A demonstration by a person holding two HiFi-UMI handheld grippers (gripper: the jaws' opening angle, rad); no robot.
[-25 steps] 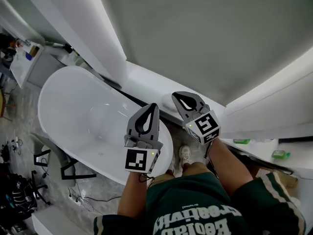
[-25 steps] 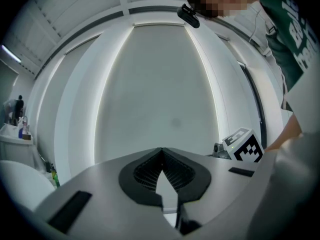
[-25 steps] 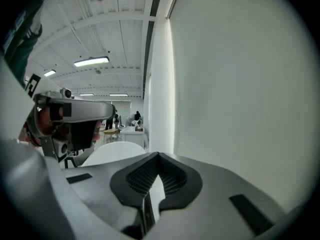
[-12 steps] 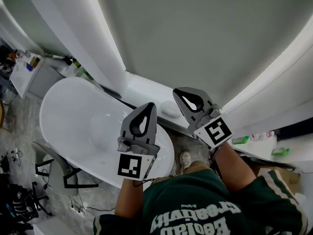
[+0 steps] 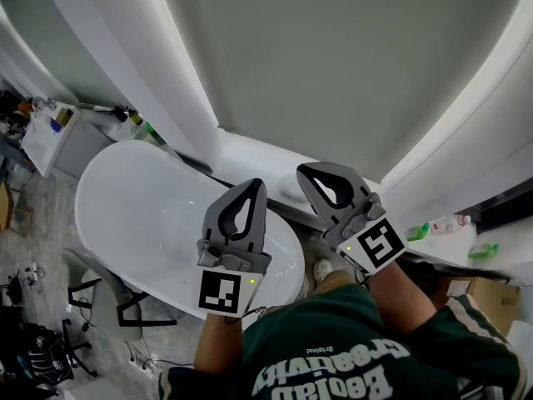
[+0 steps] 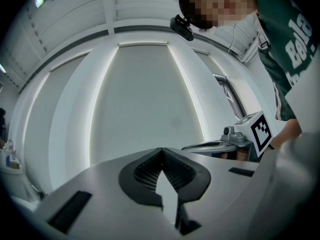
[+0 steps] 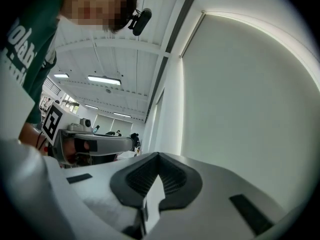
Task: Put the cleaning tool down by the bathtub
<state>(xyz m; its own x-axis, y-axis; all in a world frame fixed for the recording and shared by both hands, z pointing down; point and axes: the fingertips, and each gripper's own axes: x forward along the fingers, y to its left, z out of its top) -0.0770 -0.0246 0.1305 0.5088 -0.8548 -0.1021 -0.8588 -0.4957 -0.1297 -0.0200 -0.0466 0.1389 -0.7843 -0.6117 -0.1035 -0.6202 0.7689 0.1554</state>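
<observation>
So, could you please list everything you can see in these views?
bathtub: one, white, centre-left, under the tools
green bottles: three, two on the white counter at right, one past the bathtub's far end
chair: one, grey with black frame, floor at lower left
cardboard box: one, brown, lower right
shoe: one, white, floor beside the bathtub
shirt: one, dark green, bottom
left tool: grey, shut, empty
right tool: grey, shut, empty

- The floor (image 5: 179,340) carried the white tub (image 5: 150,215), a chair (image 5: 108,298) beside it, and cables (image 5: 141,358).
- The white ledge (image 5: 250,152) behind the tub held bottles (image 5: 148,132).
- The right counter (image 5: 441,252) held a green flask (image 5: 419,231).
</observation>
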